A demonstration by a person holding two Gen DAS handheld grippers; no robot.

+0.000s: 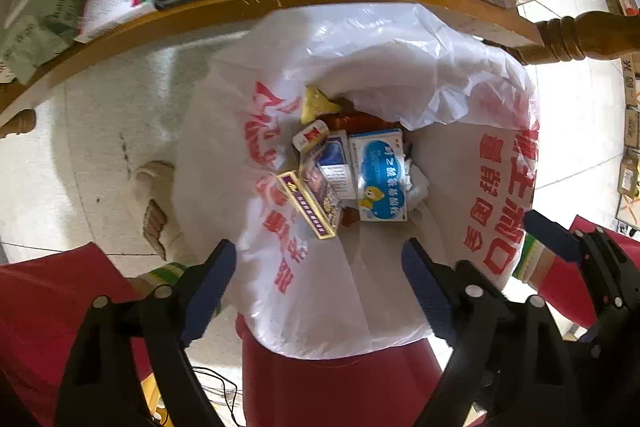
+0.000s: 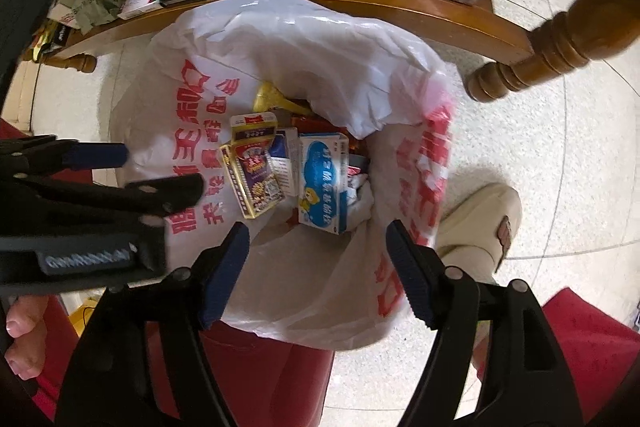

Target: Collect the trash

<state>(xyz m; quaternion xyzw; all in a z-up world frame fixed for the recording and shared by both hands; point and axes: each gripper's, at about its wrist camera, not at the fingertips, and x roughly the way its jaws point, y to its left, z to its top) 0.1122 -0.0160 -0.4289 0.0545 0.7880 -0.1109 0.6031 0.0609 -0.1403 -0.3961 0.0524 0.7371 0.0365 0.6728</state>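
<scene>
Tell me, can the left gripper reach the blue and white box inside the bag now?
Probably yes. The left gripper hangs open above the white bag, whose mouth gapes, and the blue and white box lies uncovered on top.

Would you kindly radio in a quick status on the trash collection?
Both claws, left and right, open, empty, above bag. Boxes lie inside. Nothing in the way.

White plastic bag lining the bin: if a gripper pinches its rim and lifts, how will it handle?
The white plastic bag looks thin and crinkled, so it would probably be floppy and bunch up. Its glossy film may slip between the pads. The cartons inside, such as the blue and white box, seem light, so the load would likely sag only a little.
</scene>
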